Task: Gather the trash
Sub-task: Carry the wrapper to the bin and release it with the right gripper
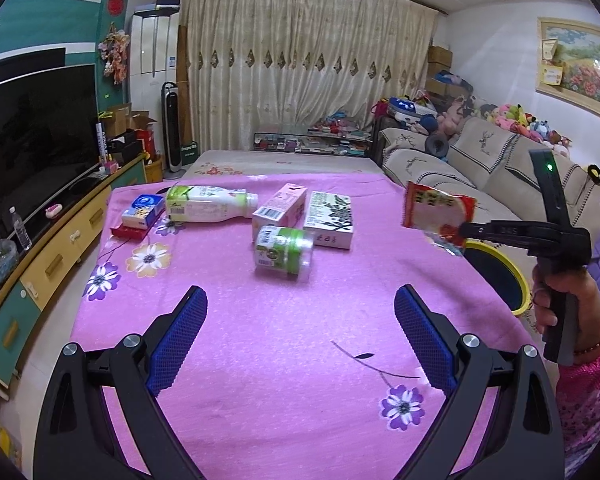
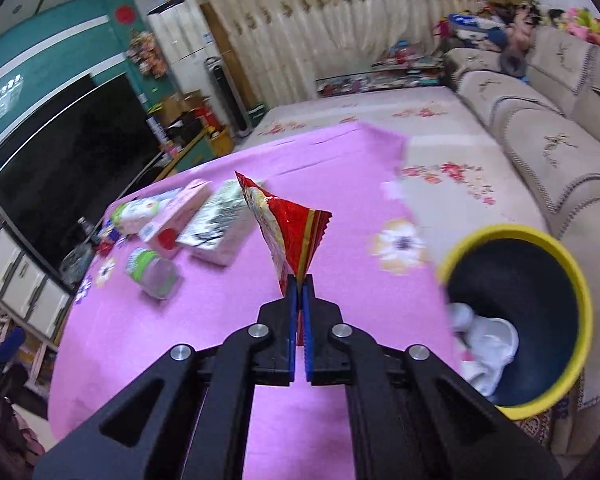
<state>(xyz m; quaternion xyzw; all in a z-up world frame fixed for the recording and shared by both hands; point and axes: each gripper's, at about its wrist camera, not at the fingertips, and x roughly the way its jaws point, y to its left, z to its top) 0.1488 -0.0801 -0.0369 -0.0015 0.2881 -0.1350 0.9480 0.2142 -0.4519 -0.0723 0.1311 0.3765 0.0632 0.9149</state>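
Note:
My right gripper (image 2: 299, 282) is shut on a red snack wrapper (image 2: 288, 224), lifted clear of the pink cloth. From the left wrist the same wrapper (image 1: 436, 210) hangs at the right gripper's (image 1: 462, 233) tips, just left of the yellow bin (image 1: 518, 280). That yellow-rimmed bin (image 2: 580, 304) stands at the table's right edge with white rubbish inside. My left gripper (image 1: 300, 304) is open above the near cloth, nothing between its blue pads. On the cloth lie a green-capped jar (image 1: 284, 252), a white bottle (image 1: 208, 208), a pink carton (image 1: 278, 208) and a patterned box (image 1: 330, 218).
A blue tissue pack (image 1: 142, 210) on a red packet lies at the cloth's far left. A television (image 1: 36, 136) and low cabinet run along the left. A beige sofa (image 1: 480, 160) stands to the right, behind the bin. A person's hand (image 1: 560, 300) holds the right gripper.

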